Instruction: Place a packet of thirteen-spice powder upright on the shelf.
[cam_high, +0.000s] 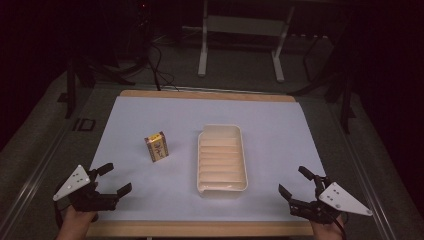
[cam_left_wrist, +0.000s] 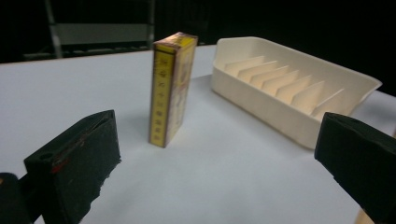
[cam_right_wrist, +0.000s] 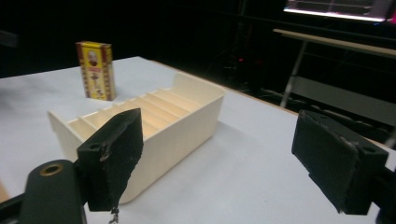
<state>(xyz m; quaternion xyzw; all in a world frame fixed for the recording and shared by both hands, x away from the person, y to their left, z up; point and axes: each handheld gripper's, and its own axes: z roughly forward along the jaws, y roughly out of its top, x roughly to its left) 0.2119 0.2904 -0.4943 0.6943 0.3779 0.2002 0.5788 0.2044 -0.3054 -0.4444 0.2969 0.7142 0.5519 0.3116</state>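
Note:
A small yellow and brown box (cam_high: 156, 146) stands upright on the white table cover, left of centre. To its right lies a cream tray (cam_high: 243, 159) with several ribbed dividers. My left gripper (cam_high: 116, 179) rests near the front left corner, open, nothing between its jaws. In the left gripper view the box (cam_left_wrist: 171, 88) stands ahead of the jaws with the tray (cam_left_wrist: 292, 119) to its right. My right gripper (cam_high: 295, 181) sits near the front right corner, open and empty. In the right gripper view the tray (cam_right_wrist: 192, 119) is close ahead and the box (cam_right_wrist: 96, 70) stands beyond it.
The white cover (cam_high: 135, 120) lies over a wooden table whose edge (cam_high: 200, 229) shows at the front. Beyond the table a white metal frame (cam_high: 241, 30) stands on the dark floor, with cables to its left. Dark surroundings flank both sides.

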